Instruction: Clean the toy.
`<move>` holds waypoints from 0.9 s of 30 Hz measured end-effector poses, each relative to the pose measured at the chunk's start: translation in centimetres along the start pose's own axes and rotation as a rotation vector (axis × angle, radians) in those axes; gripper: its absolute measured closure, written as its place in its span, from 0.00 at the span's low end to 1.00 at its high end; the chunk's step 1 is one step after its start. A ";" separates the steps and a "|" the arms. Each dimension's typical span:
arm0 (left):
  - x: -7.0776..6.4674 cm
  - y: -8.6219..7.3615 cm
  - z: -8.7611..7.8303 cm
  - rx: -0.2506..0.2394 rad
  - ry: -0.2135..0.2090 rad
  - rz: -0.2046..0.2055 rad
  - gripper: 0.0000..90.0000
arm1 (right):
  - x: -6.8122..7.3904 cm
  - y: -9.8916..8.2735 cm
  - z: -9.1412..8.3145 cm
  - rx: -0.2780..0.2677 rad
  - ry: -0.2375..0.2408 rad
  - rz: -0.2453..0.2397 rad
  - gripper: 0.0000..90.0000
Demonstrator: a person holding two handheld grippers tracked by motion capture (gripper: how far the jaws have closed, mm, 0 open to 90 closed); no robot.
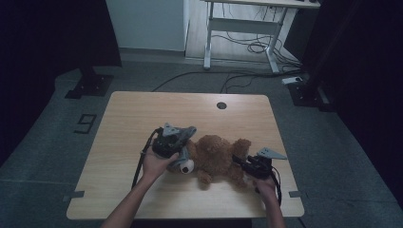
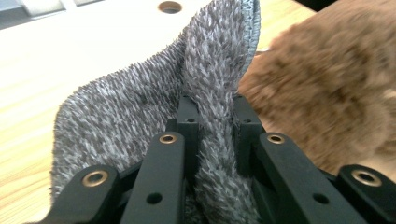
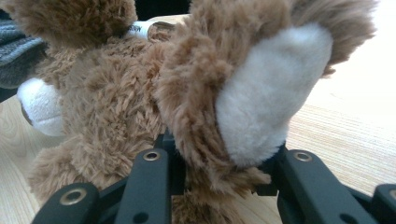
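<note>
Tongs (image 2: pixel 212 105) pinch grey cloth (image 2: pixel 140 107); others (image 3: pixel 219 149) grip teddy (image 1: pixel 216 156) (its foot).

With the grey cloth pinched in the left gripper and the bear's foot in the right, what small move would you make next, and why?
Probably draw the left gripper with the grey cloth across the teddy bear, since the cloth hangs beside its head while the right gripper steadies its foot.

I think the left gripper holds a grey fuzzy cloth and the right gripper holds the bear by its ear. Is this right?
Not quite. The right gripper holds the teddy bear by a foot with a pale sole, as the right gripper view shows. The left gripper does hold the grey fuzzy cloth.
</note>
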State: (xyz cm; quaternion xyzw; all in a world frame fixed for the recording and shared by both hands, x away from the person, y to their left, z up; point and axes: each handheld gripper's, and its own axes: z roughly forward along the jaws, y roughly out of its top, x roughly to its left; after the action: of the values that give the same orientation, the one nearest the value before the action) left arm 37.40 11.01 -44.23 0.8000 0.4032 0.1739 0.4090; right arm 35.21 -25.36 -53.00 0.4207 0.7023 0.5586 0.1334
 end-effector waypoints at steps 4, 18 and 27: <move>1.9 -1.4 -1.1 -0.006 0.033 -0.039 0.86 | -0.1 -0.1 0.1 0.000 0.000 0.003 0.73; 2.0 -1.2 -3.2 -0.078 0.007 -0.056 0.87 | -0.4 -0.3 0.1 0.003 -0.005 0.020 0.73; -3.5 2.4 -2.6 -0.113 -0.100 0.050 0.86 | -0.3 -0.2 0.1 0.003 -0.006 0.018 0.73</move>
State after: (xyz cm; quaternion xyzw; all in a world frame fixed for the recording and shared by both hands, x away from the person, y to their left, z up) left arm 34.89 8.76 -40.59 0.7933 0.3515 0.1663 0.4685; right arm 35.35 -25.57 -53.34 0.4290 0.6989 0.5573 0.1299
